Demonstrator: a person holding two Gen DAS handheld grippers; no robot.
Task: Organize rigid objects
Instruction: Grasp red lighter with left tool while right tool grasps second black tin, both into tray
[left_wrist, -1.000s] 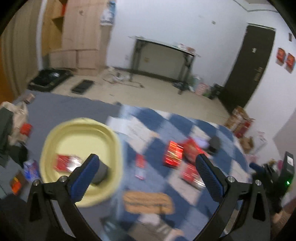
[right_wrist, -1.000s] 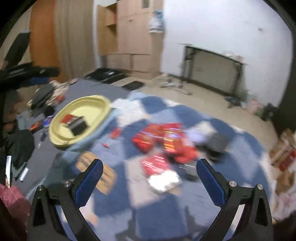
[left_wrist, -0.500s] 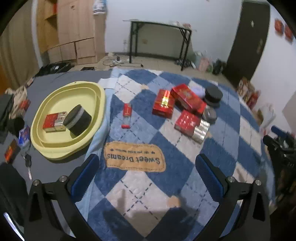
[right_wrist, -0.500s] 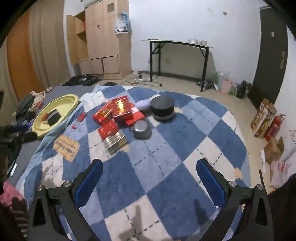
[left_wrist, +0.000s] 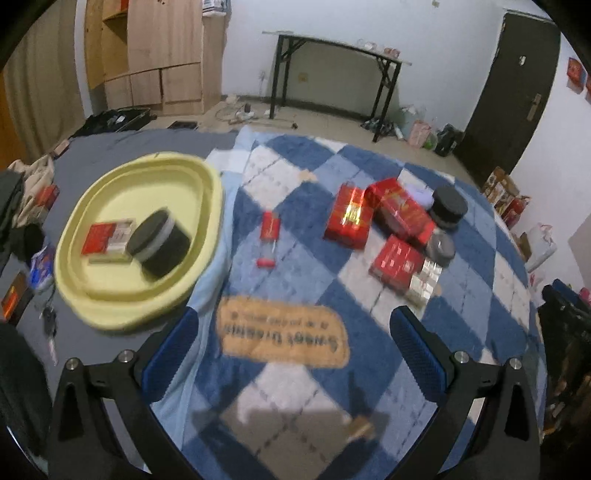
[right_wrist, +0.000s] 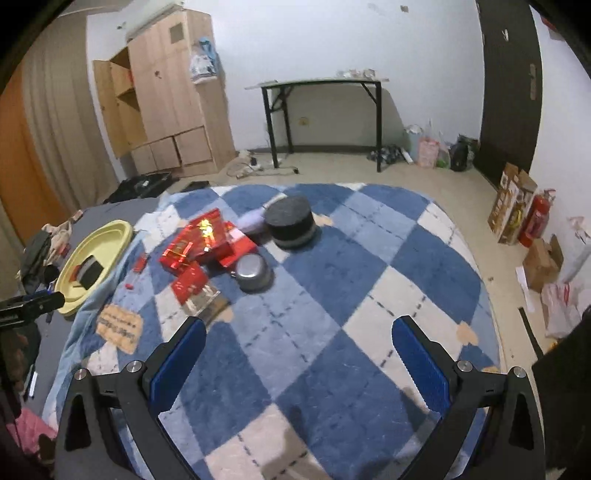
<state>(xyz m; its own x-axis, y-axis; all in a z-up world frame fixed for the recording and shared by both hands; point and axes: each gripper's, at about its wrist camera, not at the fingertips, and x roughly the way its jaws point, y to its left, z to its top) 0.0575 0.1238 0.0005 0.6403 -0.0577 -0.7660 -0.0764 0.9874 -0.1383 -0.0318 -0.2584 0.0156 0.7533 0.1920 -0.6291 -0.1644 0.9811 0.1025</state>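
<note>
1. Your left gripper hovers above the blue-and-white checked blanket, jaws spread wide with nothing between them, over the tan "Sweet Dreams" label.
2. Your right gripper hangs over a bare stretch of the same blanket, jaws likewise wide and empty.
3. To your left, the yellow tray rests half on the blanket's edge and half on the grey surface beside it; inside it lie a red-and-silver box and a black round tin, tilted and touching the box.
4. A small red lighter-like item lies alone on the blanket between the tray and the main cluster.
5. The cluster sits to the right of centre in the left wrist view: several red boxes overlapping, a black round container at the far side, and a grey metal tin just beside the boxes.
6. Motion blur softens the left wrist view.
</note>
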